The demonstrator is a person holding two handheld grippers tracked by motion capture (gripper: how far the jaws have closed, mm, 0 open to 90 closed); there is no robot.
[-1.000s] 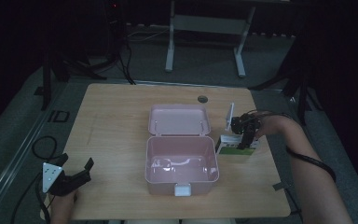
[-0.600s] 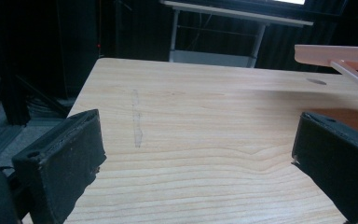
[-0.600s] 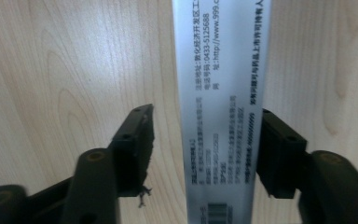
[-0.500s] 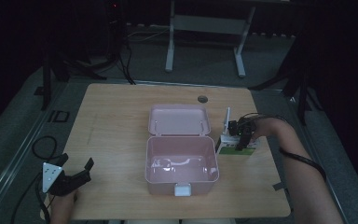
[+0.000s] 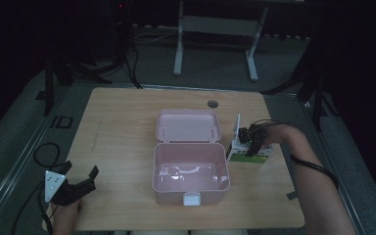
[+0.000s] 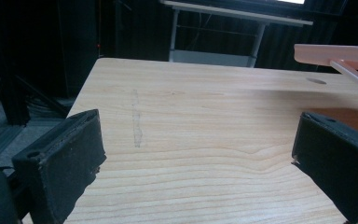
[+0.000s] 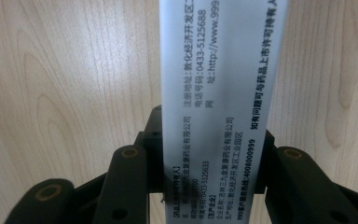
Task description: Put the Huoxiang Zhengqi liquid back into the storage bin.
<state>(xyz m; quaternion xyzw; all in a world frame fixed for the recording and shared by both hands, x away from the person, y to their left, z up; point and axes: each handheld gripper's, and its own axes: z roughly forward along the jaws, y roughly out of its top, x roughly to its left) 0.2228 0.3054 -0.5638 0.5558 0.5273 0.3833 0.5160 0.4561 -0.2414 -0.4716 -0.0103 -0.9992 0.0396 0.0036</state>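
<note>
A white and green medicine carton [image 5: 257, 157] lies on the wooden table [image 5: 122, 127] just right of an open pink plastic box [image 5: 191, 147]. Its lid [image 5: 188, 126] is laid back flat. My right gripper [image 5: 250, 143] points down onto the carton. In the right gripper view the jaws have just been closing and now press both sides of the printed white carton [image 7: 221, 84], with the gripper [image 7: 209, 137] shut on it. My left gripper [image 5: 81, 170] rests at the table's near left corner, open [image 6: 196, 154] with bare wood between the jaws.
The pink box is empty inside and has a white latch [image 5: 192, 199] at its front. A round cable hole [image 5: 212, 104] sits near the table's far edge. The pink lid's edge [image 6: 335, 52] shows at the right of the left gripper view.
My right gripper has come down a little onto the carton beside the pink box. The left gripper has stayed where it was.
</note>
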